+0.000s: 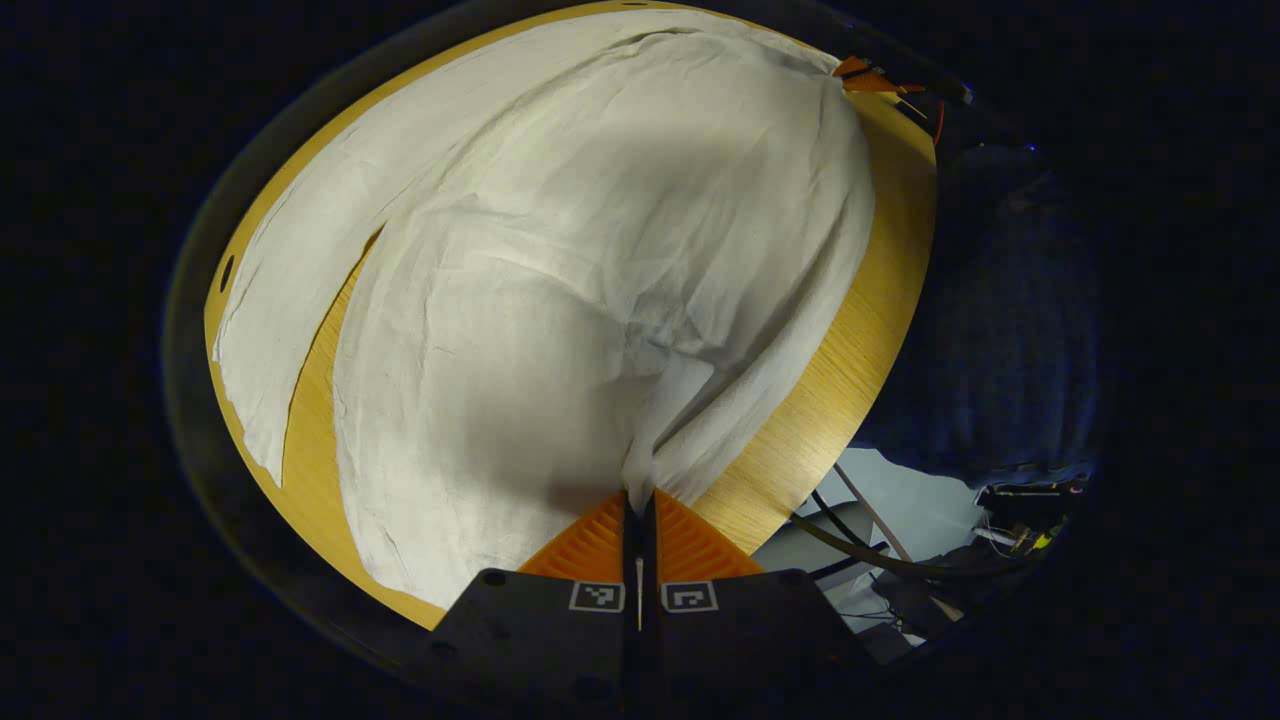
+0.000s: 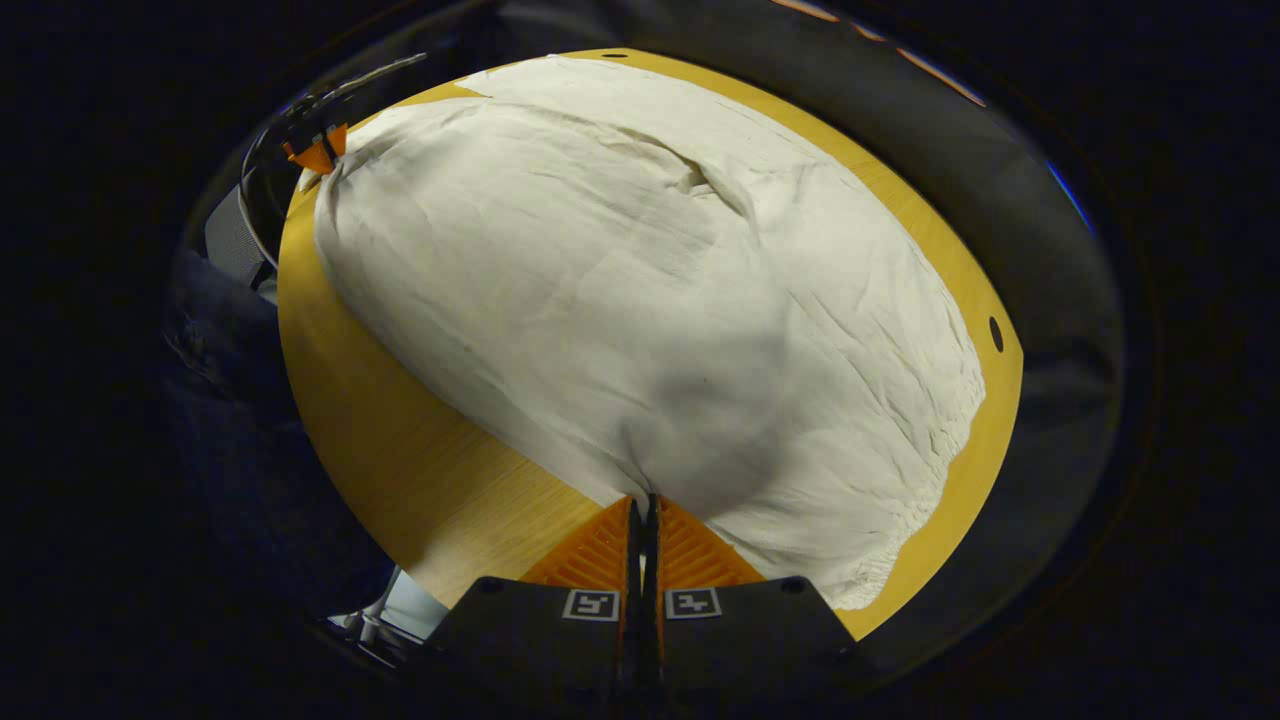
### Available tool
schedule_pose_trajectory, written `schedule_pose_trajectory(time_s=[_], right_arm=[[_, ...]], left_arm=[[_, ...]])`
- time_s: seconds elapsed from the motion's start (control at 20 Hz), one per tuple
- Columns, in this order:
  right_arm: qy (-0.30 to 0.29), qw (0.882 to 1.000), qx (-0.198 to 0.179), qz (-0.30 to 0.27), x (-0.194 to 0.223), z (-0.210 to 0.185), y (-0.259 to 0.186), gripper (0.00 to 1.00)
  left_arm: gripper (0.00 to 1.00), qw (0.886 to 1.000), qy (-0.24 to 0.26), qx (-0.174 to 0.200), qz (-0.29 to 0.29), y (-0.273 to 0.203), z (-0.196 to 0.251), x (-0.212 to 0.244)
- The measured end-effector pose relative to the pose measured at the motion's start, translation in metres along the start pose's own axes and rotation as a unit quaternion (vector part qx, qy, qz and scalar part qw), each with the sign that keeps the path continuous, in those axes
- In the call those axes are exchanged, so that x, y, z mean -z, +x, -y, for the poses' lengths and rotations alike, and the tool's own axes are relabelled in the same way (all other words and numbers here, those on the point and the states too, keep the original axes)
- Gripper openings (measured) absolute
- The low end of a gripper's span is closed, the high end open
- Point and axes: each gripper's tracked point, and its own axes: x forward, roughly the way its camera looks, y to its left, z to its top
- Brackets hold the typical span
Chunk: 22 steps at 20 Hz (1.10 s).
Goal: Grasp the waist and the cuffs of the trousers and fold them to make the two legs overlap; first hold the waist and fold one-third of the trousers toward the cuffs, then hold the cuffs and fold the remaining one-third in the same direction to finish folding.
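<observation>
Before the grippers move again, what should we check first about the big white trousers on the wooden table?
1. Left gripper pinching the white cloth trousers: ok, jaws closed on a bunched fold.
2. Right gripper pinching cloth: ok, closed on the edge.
3. Two legs overlapping: not ok, one leg lies apart, with bare wood between.
4. Trousers on the round wooden table: ok.
5. Cloth smooth: not ok, wrinkled.
6. Which end each gripper holds: cannot tell.

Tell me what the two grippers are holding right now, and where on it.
Both are shut on the trousers: left gripper and right gripper each pinch the near fabric edge.
</observation>
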Motion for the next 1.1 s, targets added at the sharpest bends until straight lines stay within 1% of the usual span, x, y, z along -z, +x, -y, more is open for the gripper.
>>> schedule_pose_trajectory(time_s=[0.15, 0.25, 0.4, 0.45, 0.5, 0.6, 0.7, 0.75, 0.8, 0.85, 1.0, 1.1], right_arm=[[0.034, 0.999, 0.028, 0.022, -0.013, 0.007, -0.013, 0.02], [0.063, 0.996, 0.045, 0.037, -0.024, 0.012, -0.020, 0.02], [0.105, 0.989, 0.081, 0.071, -0.053, 0.032, -0.033, 0.02], [0.116, 0.986, 0.091, 0.082, -0.061, 0.037, -0.038, 0.01], [0.128, 0.982, 0.105, 0.094, -0.071, 0.046, -0.043, 0.02], [0.156, 0.972, 0.128, 0.119, -0.094, 0.064, -0.053, 0.02], [0.177, 0.962, 0.147, 0.150, -0.117, 0.081, -0.059, 0.02], [0.186, 0.957, 0.154, 0.158, -0.123, 0.087, -0.059, 0.00], [0.193, 0.953, 0.165, 0.165, -0.132, 0.095, -0.060, 0.02], [0.200, 0.949, 0.173, 0.171, -0.139, 0.106, -0.059, 0.02], [0.224, 0.935, 0.192, 0.196, -0.169, 0.133, -0.060, 0.02], [0.237, 0.923, 0.210, 0.219, -0.195, 0.157, -0.063, 0.02]], left_arm=[[0.00, 1.000, 0.004, -0.030, -0.001, -0.011, -0.007, -0.002], [0.00, 0.998, -0.006, -0.055, 0.002, -0.019, -0.022, -0.007], [0.00, 0.994, -0.037, -0.106, 0.014, -0.036, -0.056, -0.025], [0.00, 0.991, -0.050, -0.121, 0.023, -0.043, -0.067, -0.036], [0.00, 0.989, -0.059, -0.136, 0.031, -0.049, -0.077, -0.048], [0.00, 0.983, -0.063, -0.168, 0.045, -0.061, -0.098, -0.075], [0.00, 0.973, -0.058, -0.216, 0.061, -0.073, -0.127, -0.109], [0.00, 0.968, -0.056, -0.235, 0.065, -0.079, -0.140, -0.128], [0.00, 0.964, -0.057, -0.250, 0.074, -0.084, -0.152, -0.149], [0.00, 0.959, -0.060, -0.264, 0.082, -0.088, -0.165, -0.172], [0.00, 0.944, -0.091, -0.300, 0.101, -0.093, -0.204, -0.241], [0.00, 0.933, -0.114, -0.324, 0.108, -0.093, -0.229, -0.292]])
